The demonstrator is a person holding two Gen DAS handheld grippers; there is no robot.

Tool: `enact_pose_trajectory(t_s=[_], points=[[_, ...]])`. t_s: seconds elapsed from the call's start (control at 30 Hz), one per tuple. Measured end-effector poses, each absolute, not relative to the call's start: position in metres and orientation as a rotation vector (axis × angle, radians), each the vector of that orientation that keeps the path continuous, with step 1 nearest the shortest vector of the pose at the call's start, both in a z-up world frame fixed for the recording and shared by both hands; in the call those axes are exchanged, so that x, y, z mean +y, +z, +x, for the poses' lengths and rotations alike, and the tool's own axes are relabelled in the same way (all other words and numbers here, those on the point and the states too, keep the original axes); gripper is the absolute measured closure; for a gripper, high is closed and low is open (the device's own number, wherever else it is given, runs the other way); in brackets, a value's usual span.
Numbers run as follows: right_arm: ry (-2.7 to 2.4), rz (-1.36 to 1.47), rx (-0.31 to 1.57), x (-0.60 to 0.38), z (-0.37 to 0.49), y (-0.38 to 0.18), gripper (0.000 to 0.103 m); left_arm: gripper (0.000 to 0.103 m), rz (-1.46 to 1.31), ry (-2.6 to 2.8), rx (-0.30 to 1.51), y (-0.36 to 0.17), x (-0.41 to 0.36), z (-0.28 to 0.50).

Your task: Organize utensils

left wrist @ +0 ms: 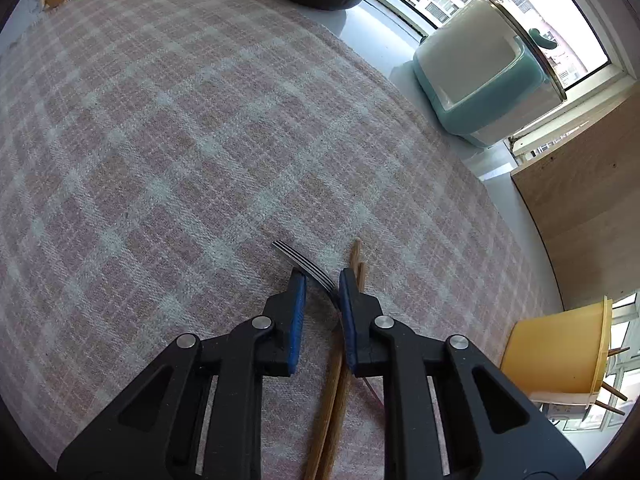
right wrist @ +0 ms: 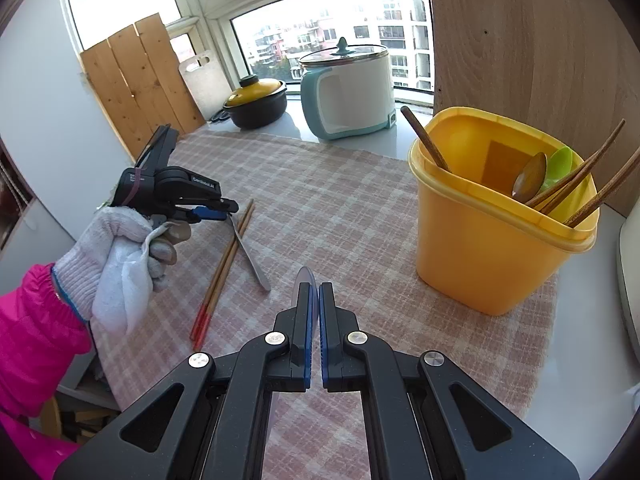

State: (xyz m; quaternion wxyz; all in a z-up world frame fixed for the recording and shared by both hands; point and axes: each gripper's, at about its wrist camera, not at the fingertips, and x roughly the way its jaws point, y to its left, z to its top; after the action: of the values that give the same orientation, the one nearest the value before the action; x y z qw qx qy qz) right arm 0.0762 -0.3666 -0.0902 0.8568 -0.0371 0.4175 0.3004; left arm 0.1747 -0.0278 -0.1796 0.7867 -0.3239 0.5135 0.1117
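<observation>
Fork (left wrist: 304, 266) near tabletop's (left wrist: 160, 140) front edge, straddled by left tongs (left wrist: 322, 280), not visibly pinched; chopsticks (left wrist: 340, 380) touching, likely snagged. Right tongs (right wrist: 314, 294) clenched on clear spoon (right wrist: 305, 276), short of yellow holder (right wrist: 492, 248); slippage possible.

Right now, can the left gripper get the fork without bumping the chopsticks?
Probably yes. The left gripper already straddles the fork at its neck; the chopsticks lie just outside one finger, very close, so they might get nudged.

Pink-and-white checked cloth (right wrist: 340, 208); yellow bin (right wrist: 492, 240); teal-and-white cooker (right wrist: 348, 92); black pot (right wrist: 256, 112) under yellow lid (right wrist: 254, 90); red-tipped chopsticks (right wrist: 224, 268); green spoon (right wrist: 560, 166); pink sleeve (right wrist: 36, 340); white glove (right wrist: 116, 264).
</observation>
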Motion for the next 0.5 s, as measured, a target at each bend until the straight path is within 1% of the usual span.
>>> enact_pose_trajectory(t_s=[0.2, 0.27, 0.4, 0.5], points=[[0.619, -0.067, 0.881, -0.367, 0.078, -0.092, 0.101, 0.088, -0.676, 0.211, 1.129, -0.181, -0.024, 0.185], [0.617, -0.065, 0.883, -0.366, 0.079, -0.093, 0.101, 0.086, -0.673, 0.203, 1.157, -0.185, -0.024, 0.191], [0.608, -0.066, 0.882, -0.363, 0.079, -0.091, 0.101, 0.086, -0.630, 0.188, 1.137, -0.185, -0.025, 0.197], [0.597, -0.061, 0.880, -0.363, 0.078, -0.090, 0.101, 0.091, -0.631, 0.157, 1.129, -0.183, -0.024, 0.197]])
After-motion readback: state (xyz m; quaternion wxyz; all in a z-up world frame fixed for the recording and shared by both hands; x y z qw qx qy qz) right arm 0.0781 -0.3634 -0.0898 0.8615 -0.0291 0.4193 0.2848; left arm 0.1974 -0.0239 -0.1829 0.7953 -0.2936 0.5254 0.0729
